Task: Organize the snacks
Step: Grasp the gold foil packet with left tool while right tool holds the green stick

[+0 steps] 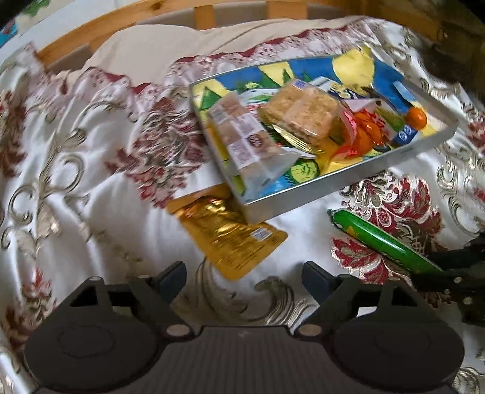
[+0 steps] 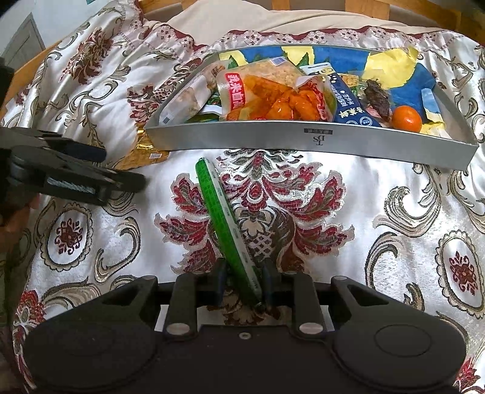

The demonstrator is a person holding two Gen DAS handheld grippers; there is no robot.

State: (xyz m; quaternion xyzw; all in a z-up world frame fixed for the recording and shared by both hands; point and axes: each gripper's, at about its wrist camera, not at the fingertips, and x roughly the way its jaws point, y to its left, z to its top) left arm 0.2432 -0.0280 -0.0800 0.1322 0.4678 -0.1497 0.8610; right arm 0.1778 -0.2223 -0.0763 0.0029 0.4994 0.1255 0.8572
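A silver tray (image 1: 348, 181) (image 2: 303, 142) with a colourful bottom sits on the patterned bedspread and holds several snack packets and a small orange (image 1: 416, 117) (image 2: 406, 118). A green sausage stick (image 1: 382, 239) (image 2: 225, 221) lies on the cloth in front of the tray. My right gripper (image 2: 244, 280) is shut on its near end; this gripper also shows in the left wrist view (image 1: 448, 272). A gold foil packet (image 1: 230, 233) (image 2: 142, 151) lies partly under the tray's corner. My left gripper (image 1: 244, 277) is open and empty, just in front of the gold packet.
A wooden bed frame (image 1: 121, 27) and a beige pillow (image 1: 169, 45) lie behind the tray. The bedspread (image 2: 394, 227) is rumpled to the left. My left gripper shows at the left edge of the right wrist view (image 2: 75, 172).
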